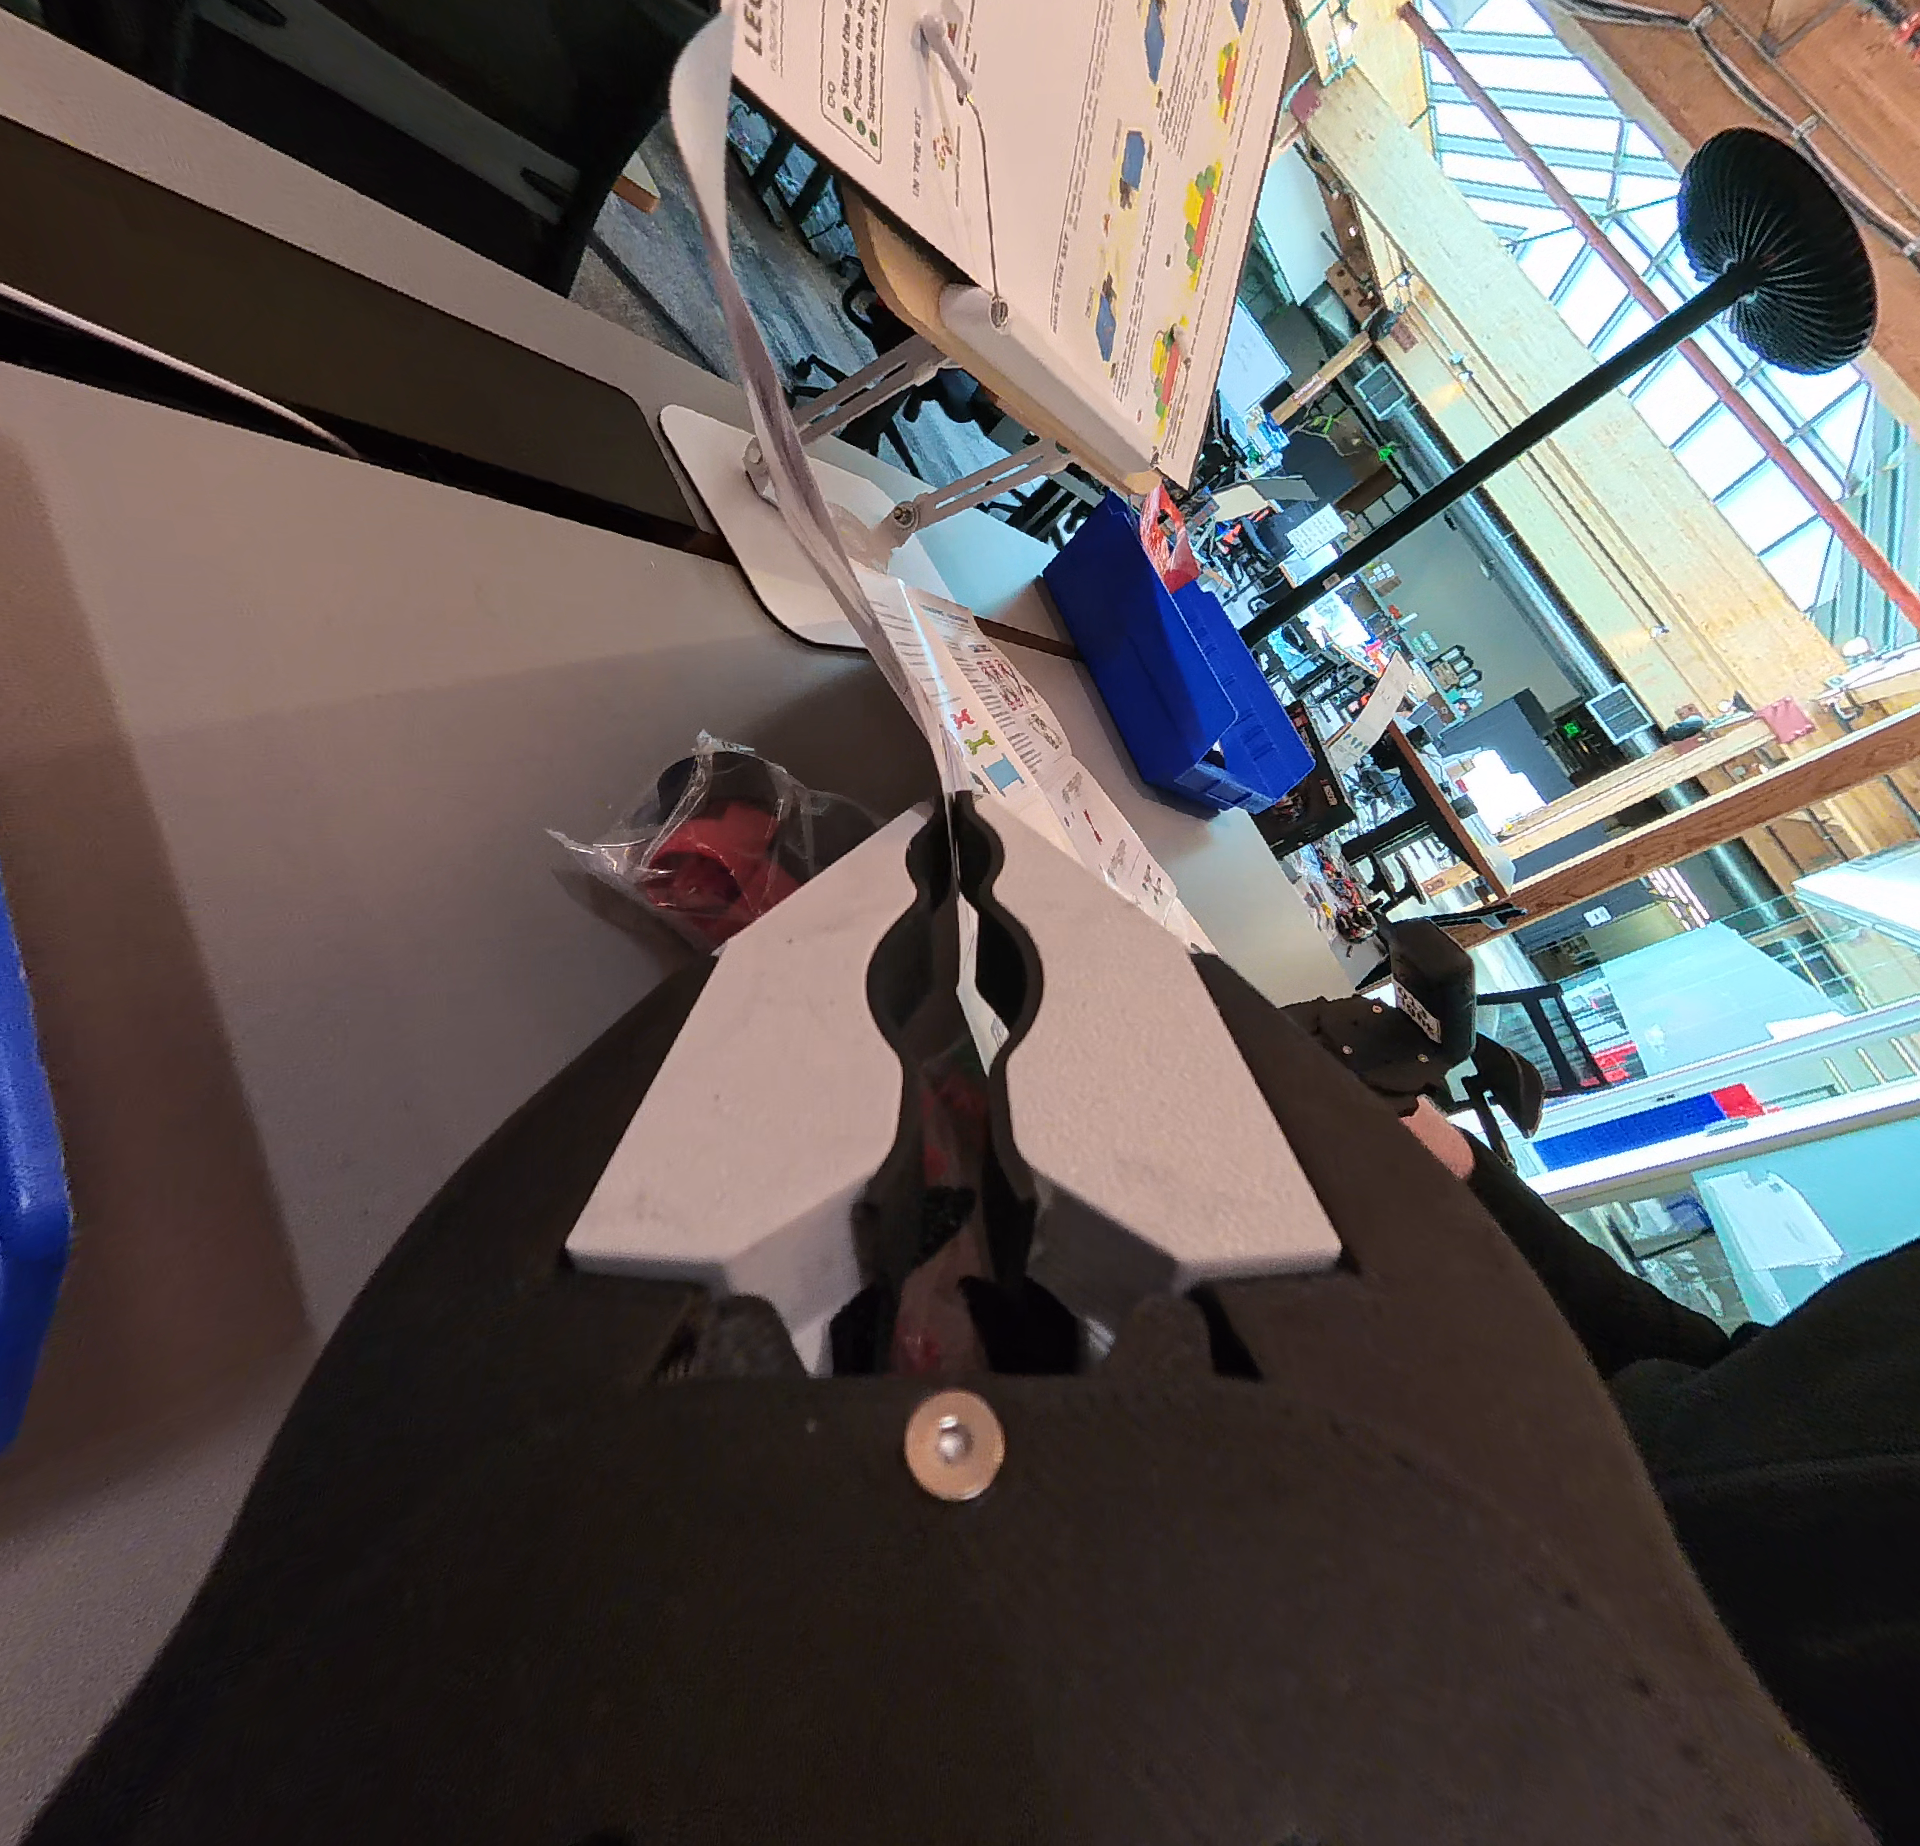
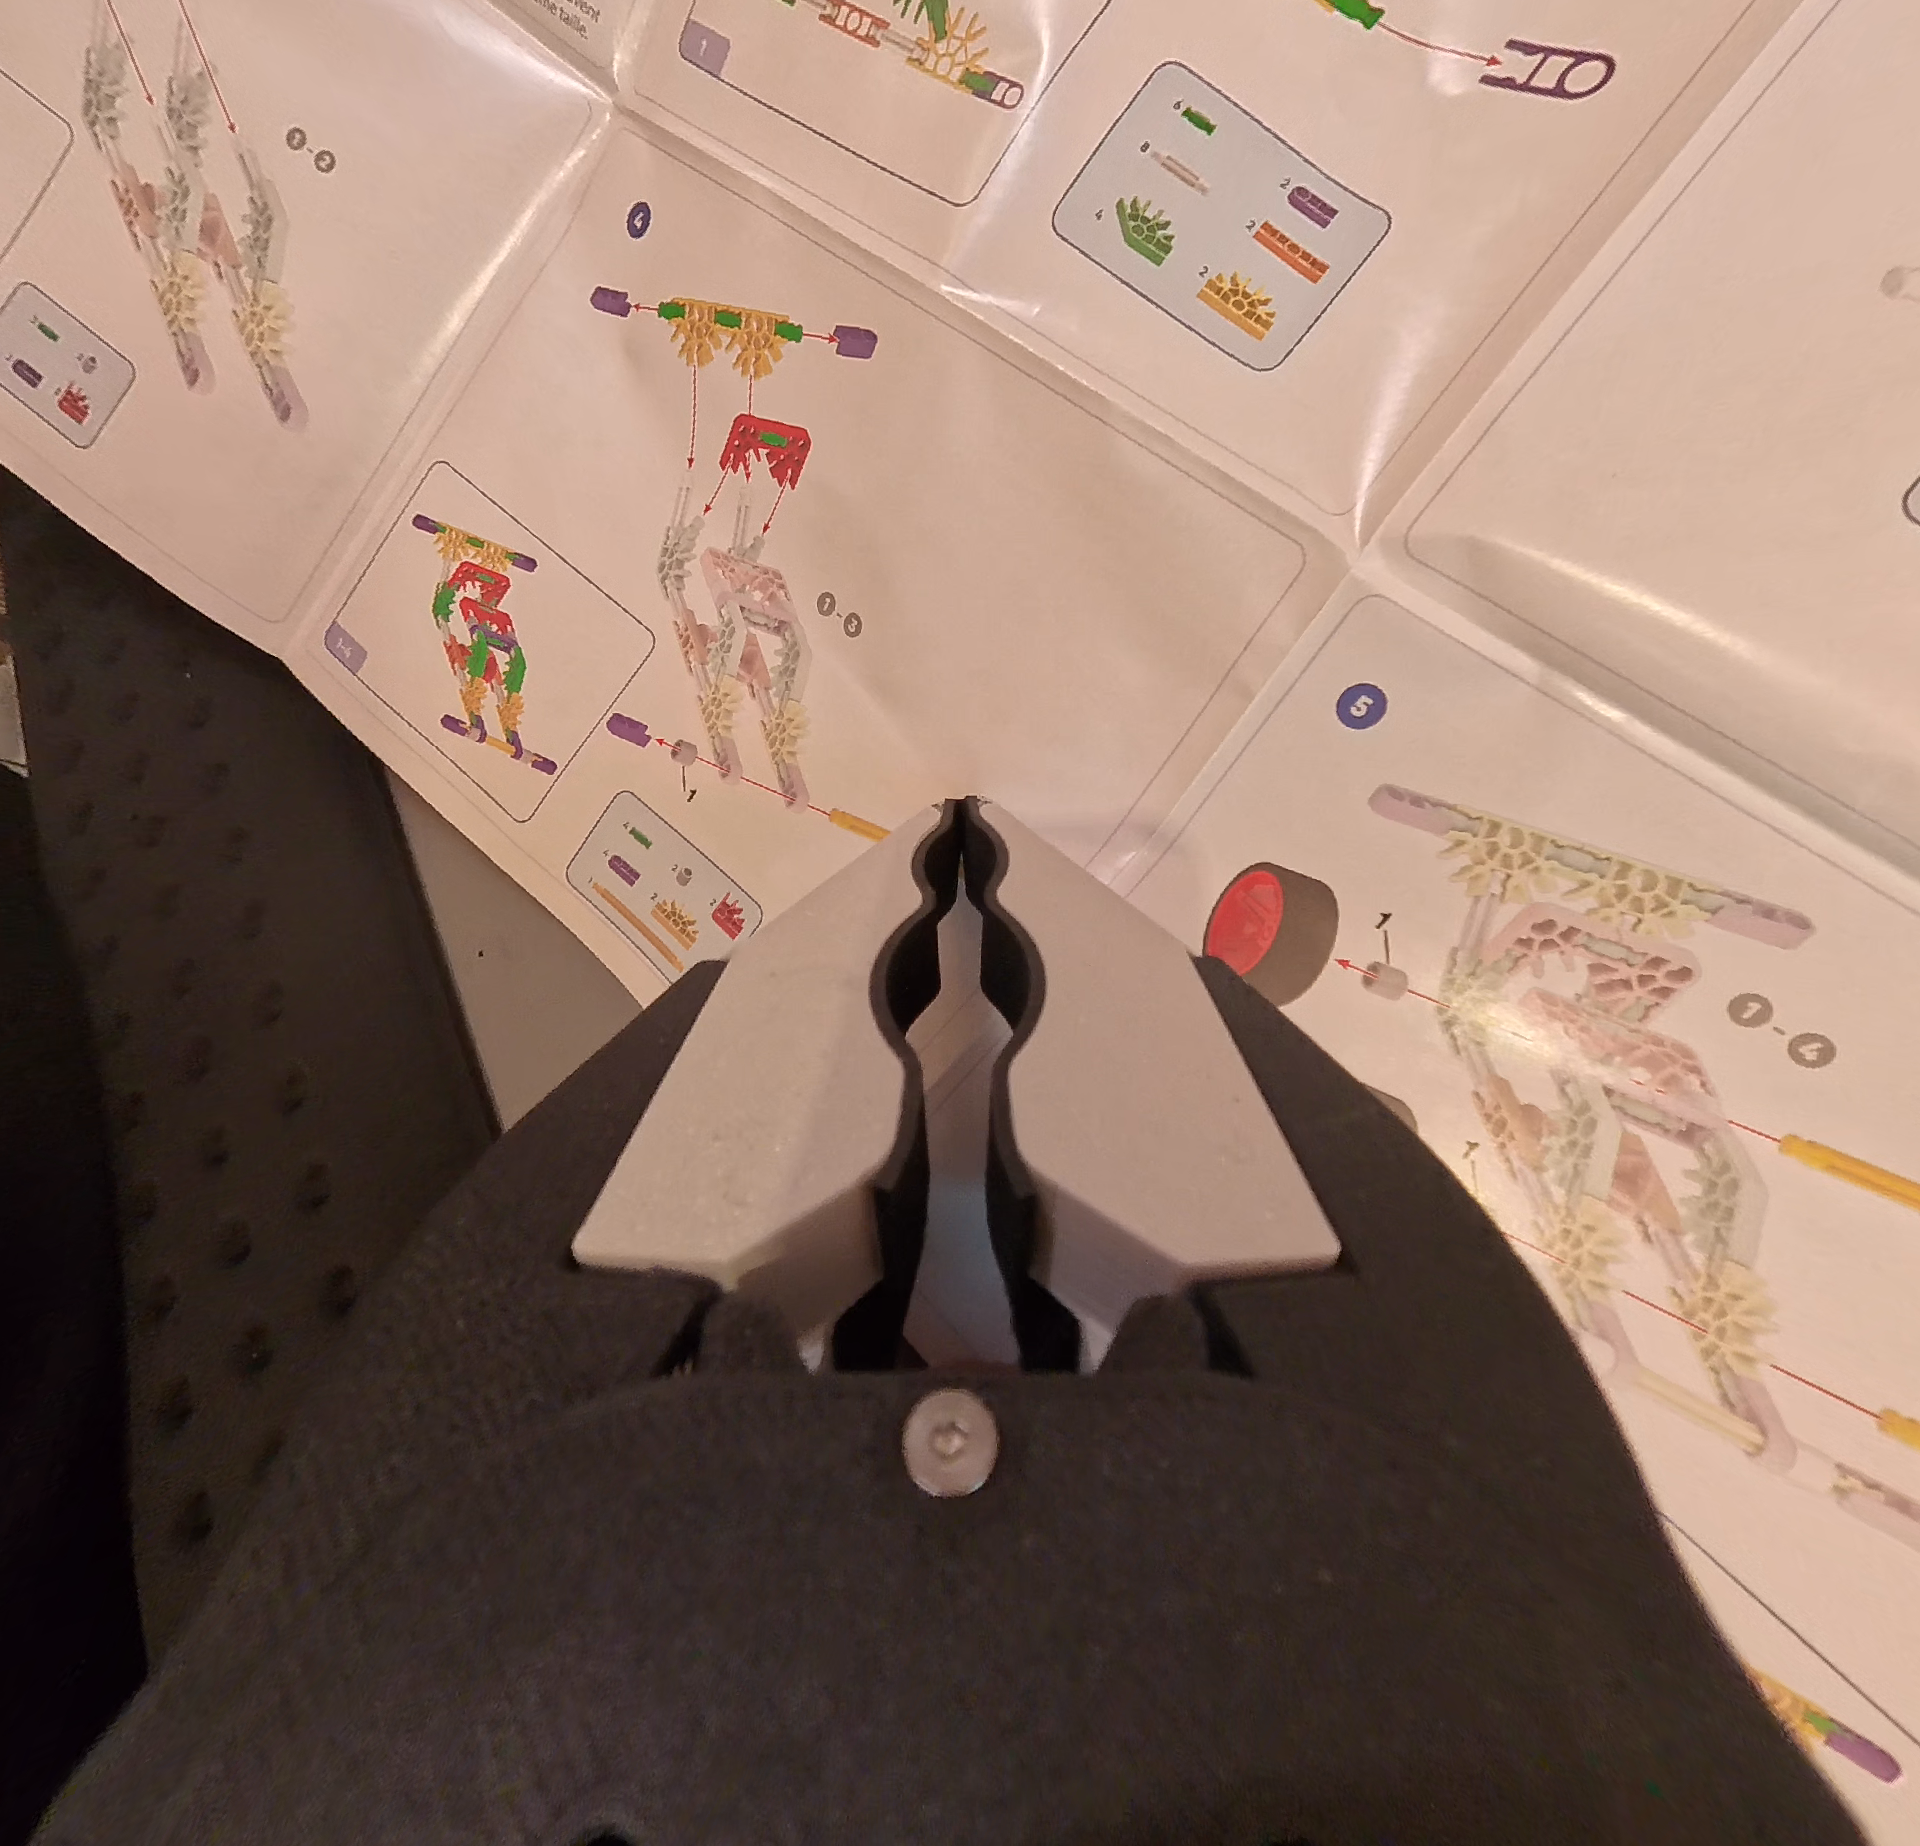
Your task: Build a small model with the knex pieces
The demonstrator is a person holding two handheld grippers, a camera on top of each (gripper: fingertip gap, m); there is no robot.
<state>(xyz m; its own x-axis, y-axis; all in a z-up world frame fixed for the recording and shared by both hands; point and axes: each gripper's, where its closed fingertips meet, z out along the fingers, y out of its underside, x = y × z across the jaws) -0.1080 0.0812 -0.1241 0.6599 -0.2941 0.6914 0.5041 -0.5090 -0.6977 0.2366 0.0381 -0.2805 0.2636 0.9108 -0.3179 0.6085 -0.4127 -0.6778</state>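
My left gripper (image 1: 953, 809) is shut on a folded paper instruction sheet (image 1: 997, 695) printed with coloured building diagrams. The sheet runs edge-on up from the fingertips and bends towards the top of the left wrist view. My right gripper (image 2: 961, 807) is shut with its tips pinching the same sheet (image 2: 1039, 508), which fills the right wrist view and creases around the tips. A strip of paper shows between the fingers behind the tips. The right gripper also shows dark at the right of the left wrist view (image 1: 1429, 975).
A clear plastic bag of red and black parts (image 1: 707, 851) lies on the grey table (image 1: 364, 757). A blue bin (image 1: 1164, 674) stands behind the sheet. A stand with a printed card (image 1: 1039, 134) rises from a white base (image 1: 727, 508). Another blue bin (image 1: 26, 1173) sits at the left edge. My right fingertips sit around 40 cm from my left ones.
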